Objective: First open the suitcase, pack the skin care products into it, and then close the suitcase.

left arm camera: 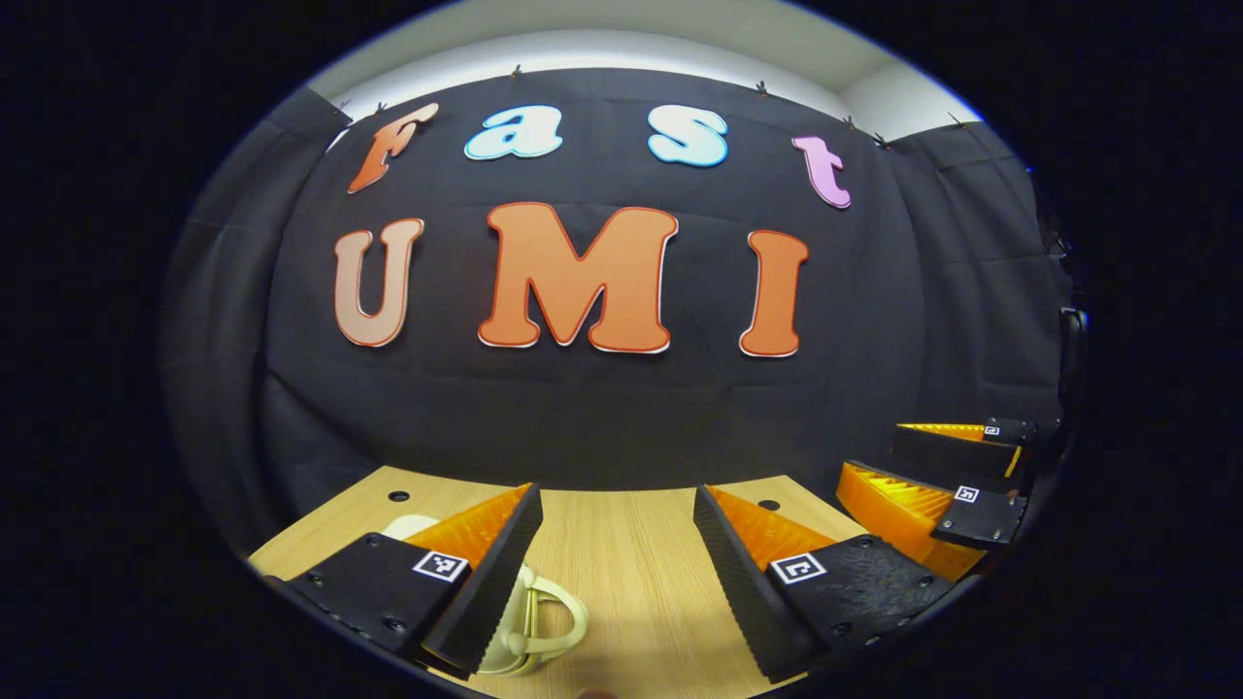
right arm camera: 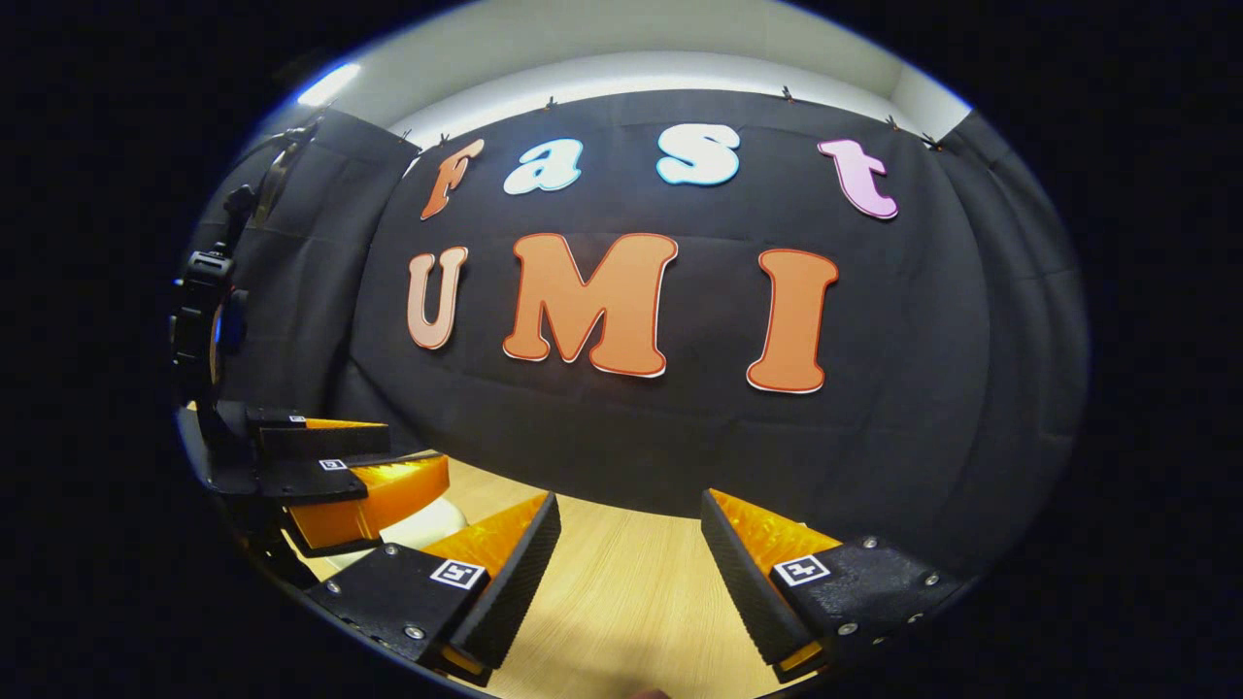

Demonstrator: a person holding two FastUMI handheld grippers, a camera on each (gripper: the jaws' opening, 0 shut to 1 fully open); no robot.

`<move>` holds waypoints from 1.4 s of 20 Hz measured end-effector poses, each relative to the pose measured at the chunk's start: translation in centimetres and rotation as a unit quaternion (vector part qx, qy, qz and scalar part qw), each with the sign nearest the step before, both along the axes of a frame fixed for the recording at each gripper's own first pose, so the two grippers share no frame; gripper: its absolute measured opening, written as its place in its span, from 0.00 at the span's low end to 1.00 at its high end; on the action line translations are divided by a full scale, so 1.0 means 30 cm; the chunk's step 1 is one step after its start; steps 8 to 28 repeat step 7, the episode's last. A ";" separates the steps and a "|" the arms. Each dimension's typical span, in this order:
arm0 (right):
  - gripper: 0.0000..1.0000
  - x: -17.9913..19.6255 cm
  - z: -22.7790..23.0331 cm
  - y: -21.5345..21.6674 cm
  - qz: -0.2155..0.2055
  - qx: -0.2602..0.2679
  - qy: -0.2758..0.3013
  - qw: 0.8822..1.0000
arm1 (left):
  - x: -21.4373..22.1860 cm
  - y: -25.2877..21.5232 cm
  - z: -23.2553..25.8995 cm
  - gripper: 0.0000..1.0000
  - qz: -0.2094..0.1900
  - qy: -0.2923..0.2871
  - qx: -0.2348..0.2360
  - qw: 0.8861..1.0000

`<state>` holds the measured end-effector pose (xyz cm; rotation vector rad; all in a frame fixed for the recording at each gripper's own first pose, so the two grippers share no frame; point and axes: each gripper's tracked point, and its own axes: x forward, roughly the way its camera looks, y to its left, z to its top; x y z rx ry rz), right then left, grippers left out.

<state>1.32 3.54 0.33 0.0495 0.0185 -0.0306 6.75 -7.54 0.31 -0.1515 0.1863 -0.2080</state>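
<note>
Left gripper [left arm camera: 617,544], foreground: jaws spread wide, empty, above the wooden table [left arm camera: 621,602]; a cream handled item [left arm camera: 539,621], probably the suitcase's handle, sits lower left of the frame, partly behind the left finger. Right gripper [right arm camera: 629,553]: likewise wide and empty. Recommended: lower both toward the cream item and locate its lid edge before closing.

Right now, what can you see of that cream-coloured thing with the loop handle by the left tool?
The cream-coloured object looks like smooth plastic, with a rounded loop handle on its near side. It rests on the wooden table, low in the left gripper view, partly hidden behind one finger of the open left tool. Whether they touch is unclear.
</note>
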 end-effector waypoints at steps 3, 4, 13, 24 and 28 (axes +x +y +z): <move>0.92 0.002 -0.011 0.000 0.003 0.002 0.005 1.000 | 0.011 -0.008 0.003 0.97 -0.004 -0.003 0.003 1.000; 0.92 0.002 -0.009 -0.005 0.001 0.000 0.004 1.000 | 0.010 -0.012 0.005 0.97 -0.004 -0.008 0.005 1.000; 0.93 0.012 -0.013 -0.014 -0.004 -0.001 0.004 1.000 | 0.011 -0.022 0.005 0.97 -0.007 -0.010 0.006 1.000; 0.93 0.012 -0.013 -0.014 -0.004 -0.001 0.004 1.000 | 0.011 -0.022 0.005 0.97 -0.007 -0.010 0.006 1.000; 0.93 0.012 -0.013 -0.014 -0.004 -0.001 0.004 1.000 | 0.011 -0.022 0.005 0.97 -0.007 -0.010 0.006 1.000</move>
